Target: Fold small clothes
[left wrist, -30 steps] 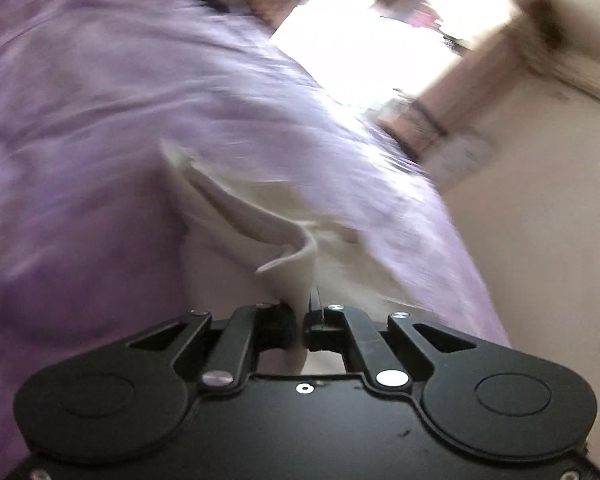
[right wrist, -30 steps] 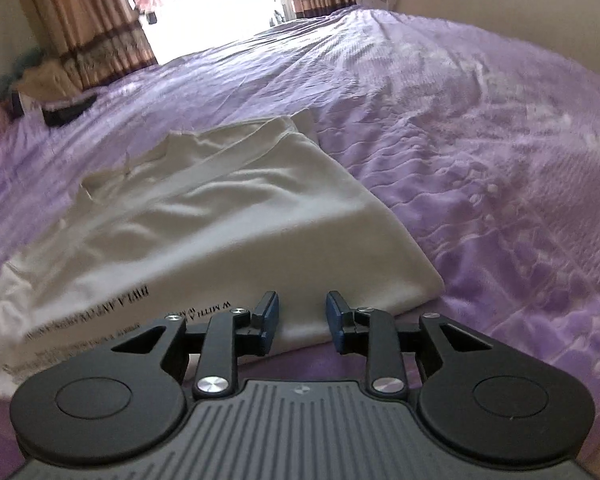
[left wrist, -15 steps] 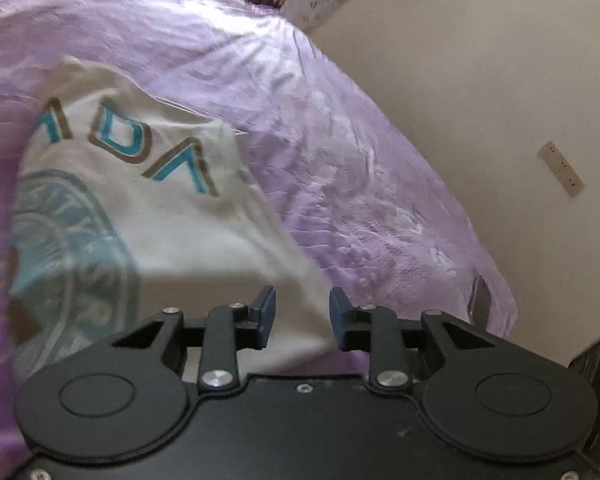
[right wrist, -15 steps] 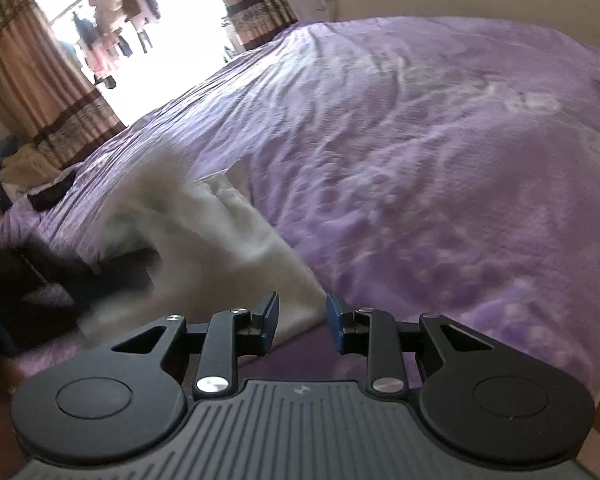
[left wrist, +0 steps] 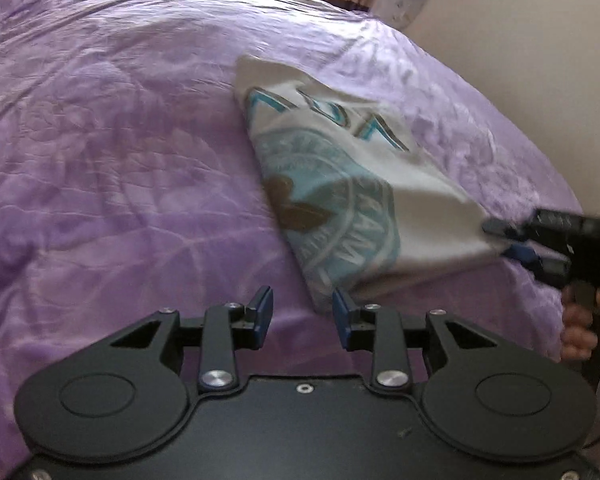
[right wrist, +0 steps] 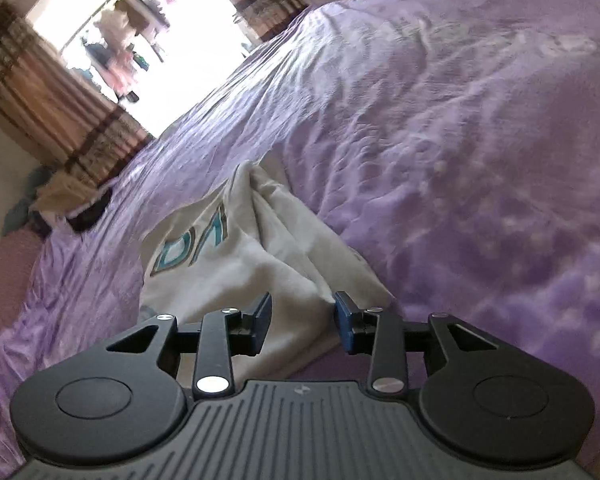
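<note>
The folded white shirt (left wrist: 340, 184) lies on the purple bedspread (left wrist: 120, 152). My left gripper (left wrist: 302, 312), just spread, sits empty off its near corner; my right gripper (right wrist: 302, 322), just widened, straddles its edge unpinched.

soft cloth under matt black plastic

your white shirt (left wrist: 400, 196) is soft matt cotton-like cloth with a flat teal and brown print; the purple bedspread (left wrist: 120, 152) looks plush, faintly sheeny and crinkled. your left gripper (left wrist: 302, 314) and right gripper (right wrist: 302, 320) are matt black plastic with shiny metal screws and blue pads.
</note>
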